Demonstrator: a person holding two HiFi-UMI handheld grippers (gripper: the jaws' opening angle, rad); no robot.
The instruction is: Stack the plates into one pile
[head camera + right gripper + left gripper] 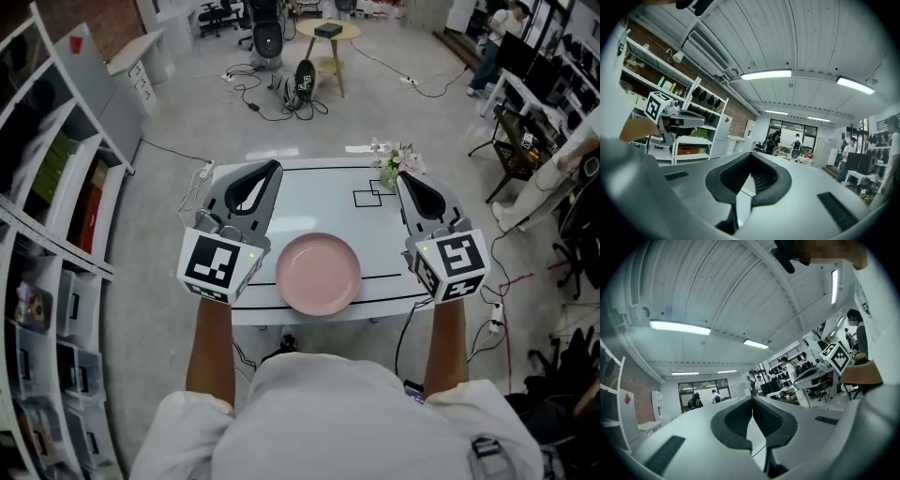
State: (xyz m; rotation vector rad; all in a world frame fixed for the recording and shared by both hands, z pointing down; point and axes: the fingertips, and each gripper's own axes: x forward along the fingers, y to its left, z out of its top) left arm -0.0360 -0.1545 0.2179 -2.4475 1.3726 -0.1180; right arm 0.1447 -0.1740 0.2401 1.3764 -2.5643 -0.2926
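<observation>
Both sets of jaws are pinched shut on nothing, left gripper [272, 168] and right gripper [401, 177] flanking the pink plate [318, 273] on the tabletop [319, 187].

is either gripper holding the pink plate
No, the pink plate lies on the table; left gripper and right gripper are shut, empty.

Head view: steeply down over the table [309, 187]. Gripper views: level across the room, left sighting the right gripper [797, 381], right the left gripper [703, 122].
</observation>
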